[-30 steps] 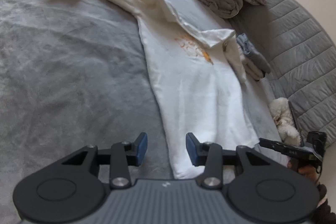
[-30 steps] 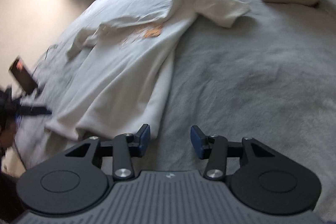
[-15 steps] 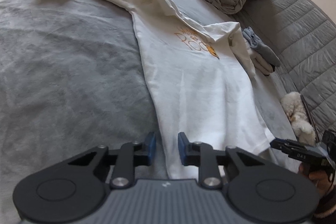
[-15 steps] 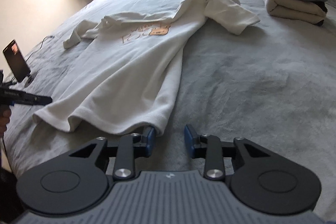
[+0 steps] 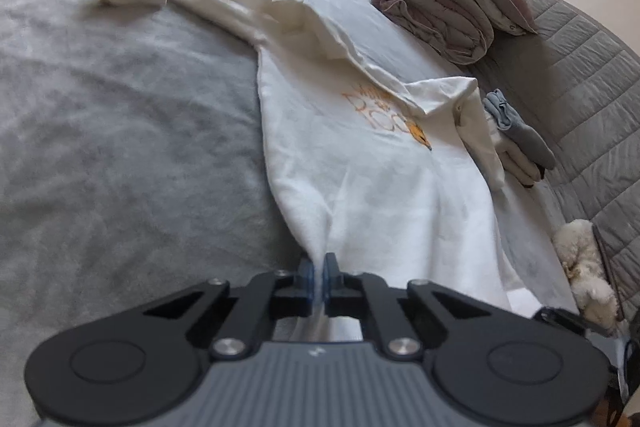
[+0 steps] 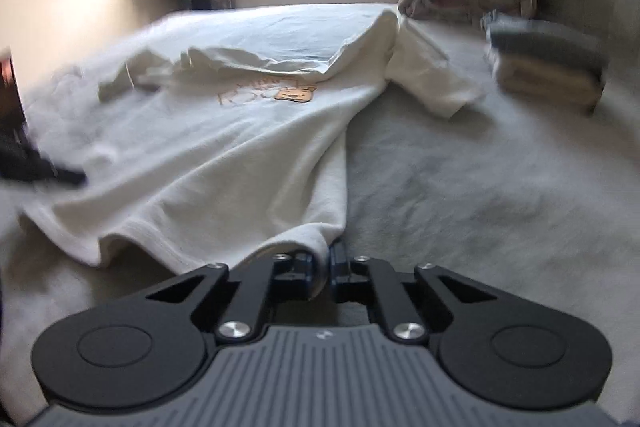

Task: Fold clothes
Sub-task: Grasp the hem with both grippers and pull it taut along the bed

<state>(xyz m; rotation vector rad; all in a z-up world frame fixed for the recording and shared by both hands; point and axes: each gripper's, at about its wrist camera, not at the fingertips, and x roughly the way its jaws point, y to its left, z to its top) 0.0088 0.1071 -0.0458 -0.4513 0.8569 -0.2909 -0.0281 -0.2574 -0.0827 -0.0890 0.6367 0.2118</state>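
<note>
- The left hand-held gripper is pinched onto the left hem corner of the cream T-shirt.
- The T-shirt lies flat on the grey bed, its long axis running away from both grippers, collar farthest.
- The right hand-held gripper clamps the right hem corner.
</note>
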